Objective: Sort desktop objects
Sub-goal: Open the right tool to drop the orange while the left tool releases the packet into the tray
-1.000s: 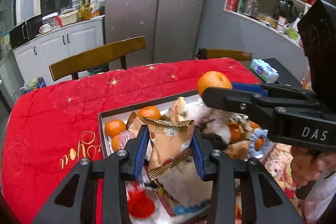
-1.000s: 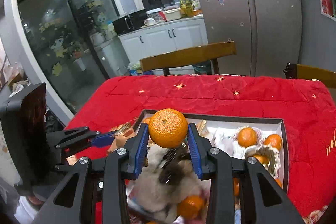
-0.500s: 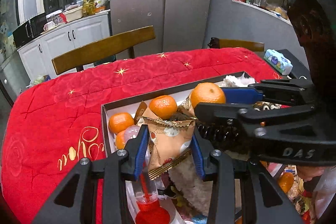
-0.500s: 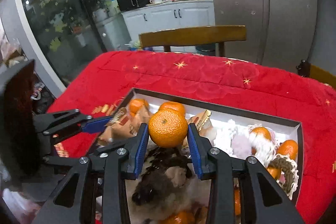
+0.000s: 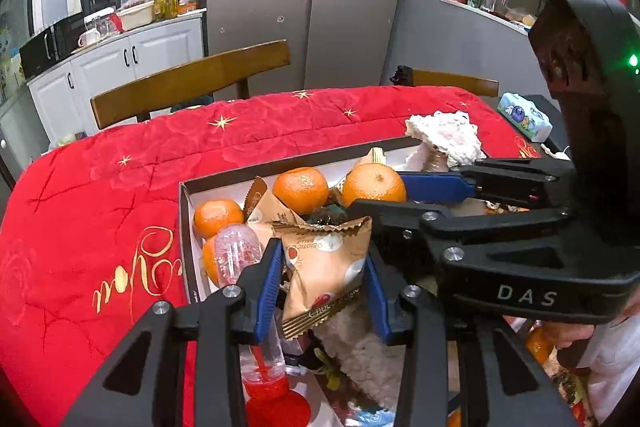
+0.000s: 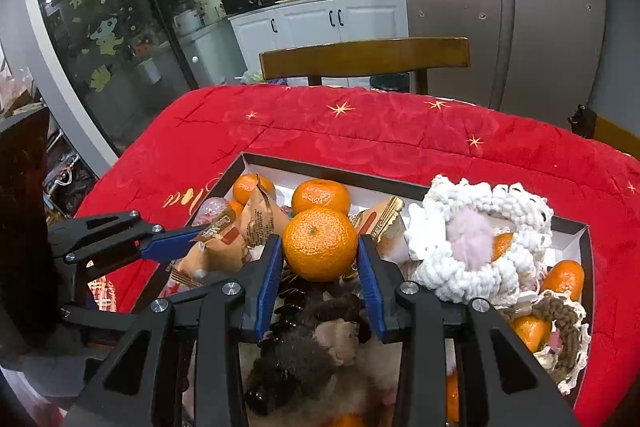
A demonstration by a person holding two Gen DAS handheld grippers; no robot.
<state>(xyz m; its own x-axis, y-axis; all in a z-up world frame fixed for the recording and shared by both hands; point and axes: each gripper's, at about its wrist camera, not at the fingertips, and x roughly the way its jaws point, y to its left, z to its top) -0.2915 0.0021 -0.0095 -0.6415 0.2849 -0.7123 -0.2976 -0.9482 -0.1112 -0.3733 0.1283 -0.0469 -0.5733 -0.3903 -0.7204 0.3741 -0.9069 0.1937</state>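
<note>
The left tool (image 5: 322,281) pinches a tan snack packet (image 5: 324,263) over the box (image 5: 185,227) on the red counter (image 5: 100,207). The right tool (image 6: 320,269) pinches an orange (image 6: 319,243) above the same box, just in front of another orange (image 6: 320,195). A white knitted thing (image 6: 472,247) lies beside it.

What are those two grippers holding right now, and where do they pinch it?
The left gripper pinches a tan snack packet by its two side edges. The right gripper clamps an orange on its opposite sides, around the middle.
</note>
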